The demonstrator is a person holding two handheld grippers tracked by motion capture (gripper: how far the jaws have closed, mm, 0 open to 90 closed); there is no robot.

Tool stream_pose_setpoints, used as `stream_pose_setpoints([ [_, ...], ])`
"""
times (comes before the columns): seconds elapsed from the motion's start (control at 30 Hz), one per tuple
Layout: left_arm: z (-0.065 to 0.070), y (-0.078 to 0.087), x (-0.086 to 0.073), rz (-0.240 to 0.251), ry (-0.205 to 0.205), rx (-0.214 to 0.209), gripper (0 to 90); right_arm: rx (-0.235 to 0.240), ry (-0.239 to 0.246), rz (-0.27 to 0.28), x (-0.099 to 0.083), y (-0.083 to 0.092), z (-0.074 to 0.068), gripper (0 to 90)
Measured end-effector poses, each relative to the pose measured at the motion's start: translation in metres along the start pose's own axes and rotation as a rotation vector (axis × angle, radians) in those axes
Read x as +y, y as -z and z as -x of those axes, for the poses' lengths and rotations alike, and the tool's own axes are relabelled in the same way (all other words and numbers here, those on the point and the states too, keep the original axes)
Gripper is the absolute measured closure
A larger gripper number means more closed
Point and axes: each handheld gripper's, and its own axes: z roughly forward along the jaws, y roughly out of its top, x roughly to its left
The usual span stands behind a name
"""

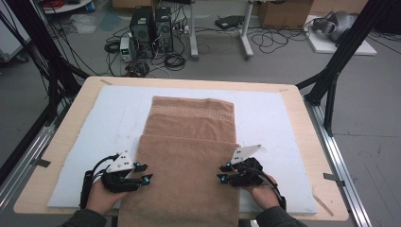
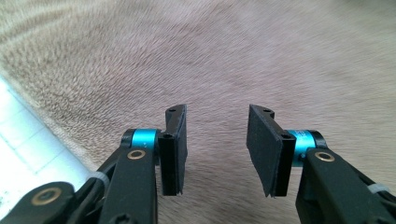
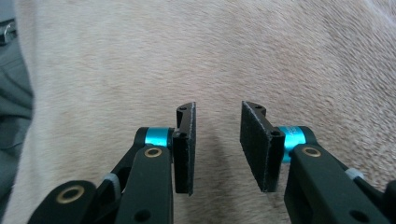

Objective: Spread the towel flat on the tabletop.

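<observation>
Towel [image 1: 187, 161] is the star here: brown terry, lying on a white mat [image 1: 265, 118] that covers a light wooden table [image 1: 71, 118]. Its near part is folded over onto the rest, so you get a fold edge across the middle, and the near end hangs off the table edge toward the person. There's a woven key-pattern band near the far end, but no writing or label I can read anywhere.

Left gripper [image 1: 144, 173] sits at the towel's left edge, right gripper [image 1: 224, 172] at its right edge, both pointing inward. In the 2 gripper views each pair of jaws stands partly apart with nothing between the pads, just towel pile underneath.

Room stuff: grey floor, 2 black computer towers [image 1: 151, 28] past the table with a mess of cables [image 1: 175, 59], cardboard boxes [image 1: 283, 12] at the back, contents not visible.
</observation>
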Motion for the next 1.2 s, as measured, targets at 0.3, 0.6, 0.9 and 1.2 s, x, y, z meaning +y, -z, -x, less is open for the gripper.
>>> stream_pose_setpoints([
  [0.3, -0.004, -0.004, -0.005, -0.015, 0.007, -0.006, 77.5, -0.013, 0.005, -0.014, -0.005, -0.009, 0.002, 81.2],
  [0.6, 0.0, 0.0, -0.005, -0.01, 0.01, -0.013, 85.5, -0.011, 0.023, -0.024, -0.003, -0.007, -0.002, 86.1],
  [0.9, 0.017, 0.016, -0.012, 0.028, -0.008, -0.016, 85.6, 0.016, 0.036, -0.001, -0.006, 0.001, -0.02, 86.2],
  [1.2, 0.042, 0.04, -0.029, 0.028, -0.031, -0.031, 85.6, 0.06, 0.067, 0.009, -0.014, 0.01, -0.053, 86.2],
])
